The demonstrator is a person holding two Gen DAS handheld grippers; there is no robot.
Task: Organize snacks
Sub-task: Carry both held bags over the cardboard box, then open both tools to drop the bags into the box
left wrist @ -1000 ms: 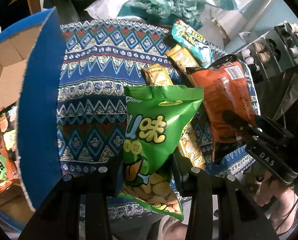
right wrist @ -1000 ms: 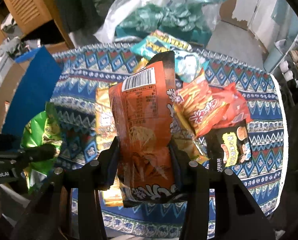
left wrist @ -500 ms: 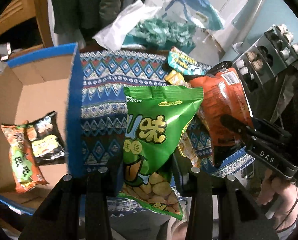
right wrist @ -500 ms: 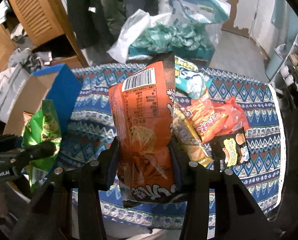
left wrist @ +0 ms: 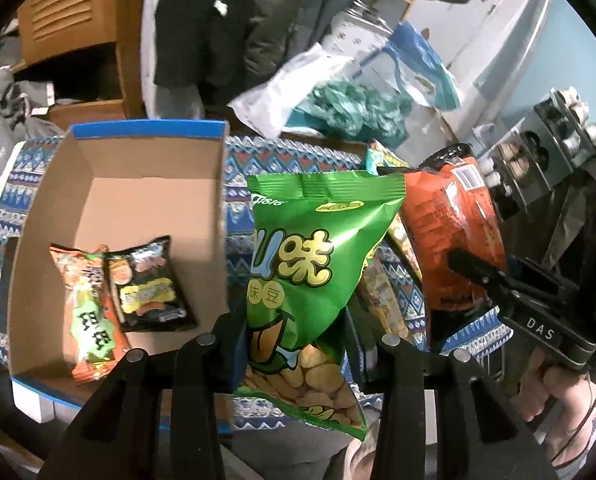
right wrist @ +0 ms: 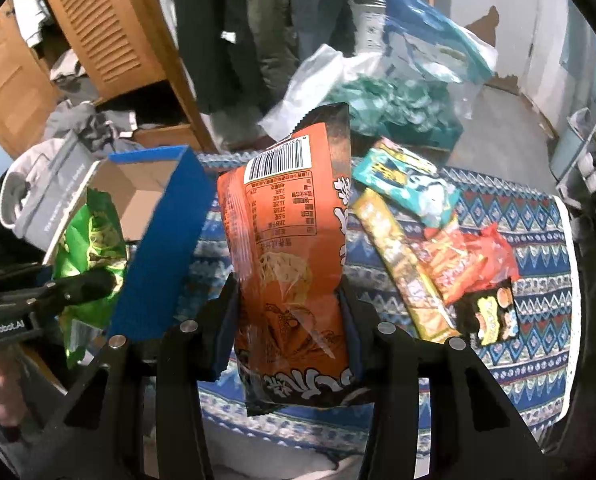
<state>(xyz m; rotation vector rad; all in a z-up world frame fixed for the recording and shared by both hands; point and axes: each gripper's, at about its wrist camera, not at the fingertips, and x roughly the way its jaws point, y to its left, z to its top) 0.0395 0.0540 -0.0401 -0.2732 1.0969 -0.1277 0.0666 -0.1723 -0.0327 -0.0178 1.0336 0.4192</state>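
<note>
Both pairs of jaws are closed on snack bags: your left gripper [left wrist: 293, 344] pinches the lower part of a green bean-snack bag [left wrist: 310, 264], which stands upright at the centre of the left wrist view, its sealed top uppermost and its bottom edge hanging below the fingers; your right gripper [right wrist: 289, 320] clamps an orange bag [right wrist: 289, 248] in the same way, upright at the centre of the right wrist view, with the barcode near its top facing the camera; in the left wrist view that orange bag shows at the right, just beside the green one, with the hand [left wrist: 558, 396] that holds the right gripper at lower right; to the left of the green bag lies an open cardboard box [left wrist: 145, 160] with a blue rim, and on its floor rest an orange-and-green packet [left wrist: 91, 316] and a black packet [left wrist: 149, 284], side by side and touching; the box stands on a patterned cloth [right wrist: 538, 272] in blue zigzags; at the right of the right wrist view more snacks lie on that cloth, a teal packet [right wrist: 410, 184] uppermost, a long yellow packet [right wrist: 402, 268] slanting below it, a red packet [right wrist: 466, 260] beside that and a small black packet [right wrist: 494, 312] at its lower end; beyond the cloth, at the top of both views, sit plastic bags [right wrist: 398, 100] and a louvred wooden door [right wrist: 101, 28].
</note>
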